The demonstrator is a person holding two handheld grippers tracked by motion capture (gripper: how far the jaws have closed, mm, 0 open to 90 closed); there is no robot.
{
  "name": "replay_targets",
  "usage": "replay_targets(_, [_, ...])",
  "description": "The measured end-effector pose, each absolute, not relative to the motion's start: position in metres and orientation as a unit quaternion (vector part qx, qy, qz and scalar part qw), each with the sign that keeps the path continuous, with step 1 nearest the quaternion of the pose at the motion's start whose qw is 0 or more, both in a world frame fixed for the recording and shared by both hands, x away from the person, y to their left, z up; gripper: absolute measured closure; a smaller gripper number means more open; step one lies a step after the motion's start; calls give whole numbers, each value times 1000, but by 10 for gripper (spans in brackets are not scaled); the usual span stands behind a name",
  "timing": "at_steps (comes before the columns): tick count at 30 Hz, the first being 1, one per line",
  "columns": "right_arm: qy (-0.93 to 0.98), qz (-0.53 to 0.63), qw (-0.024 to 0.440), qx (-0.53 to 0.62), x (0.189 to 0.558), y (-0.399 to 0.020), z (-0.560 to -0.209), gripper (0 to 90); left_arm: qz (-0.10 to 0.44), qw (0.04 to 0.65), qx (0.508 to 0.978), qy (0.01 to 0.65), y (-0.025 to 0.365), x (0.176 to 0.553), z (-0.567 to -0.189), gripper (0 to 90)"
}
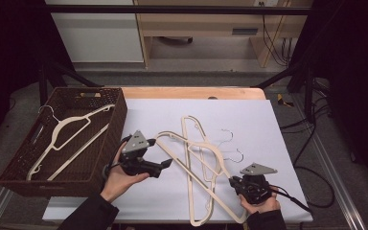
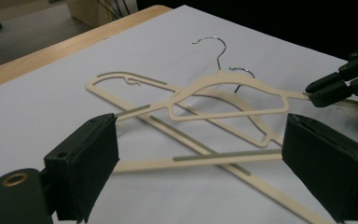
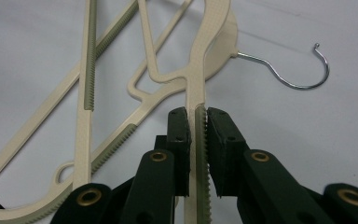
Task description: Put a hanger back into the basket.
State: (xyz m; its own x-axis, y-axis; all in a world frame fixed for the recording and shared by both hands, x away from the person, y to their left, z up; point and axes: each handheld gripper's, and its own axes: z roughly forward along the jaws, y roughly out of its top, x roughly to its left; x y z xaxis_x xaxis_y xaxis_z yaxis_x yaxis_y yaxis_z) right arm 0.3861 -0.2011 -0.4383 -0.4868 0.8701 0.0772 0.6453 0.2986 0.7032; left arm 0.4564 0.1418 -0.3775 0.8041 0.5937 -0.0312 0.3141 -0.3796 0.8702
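Note:
Cream plastic hangers (image 1: 196, 158) with metal hooks lie crossed over one another on a white sheet (image 1: 249, 115). My right gripper (image 1: 233, 181) is at the front right, shut on the thin ribbed arm of one cream hanger (image 3: 200, 60); the pads (image 3: 219, 135) press it from both sides. That grip also appears far right in the left gripper view, at the right gripper (image 2: 314, 91). My left gripper (image 1: 166, 164) hovers beside the pile's left end, open, its jaws wide apart around the hangers (image 2: 214, 93) with nothing held.
A brown woven basket (image 1: 115, 120) stands at the left with one cream hanger (image 1: 67, 139) inside. A wooden table edge (image 1: 191, 92) shows behind the sheet. Cables trail off to the right of the table.

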Motion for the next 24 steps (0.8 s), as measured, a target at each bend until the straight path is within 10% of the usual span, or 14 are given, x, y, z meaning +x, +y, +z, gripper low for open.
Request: replay_targets(24, [805, 356, 160, 447, 385, -199, -436, 801, 118, 388, 889, 214, 59, 532, -428, 194])
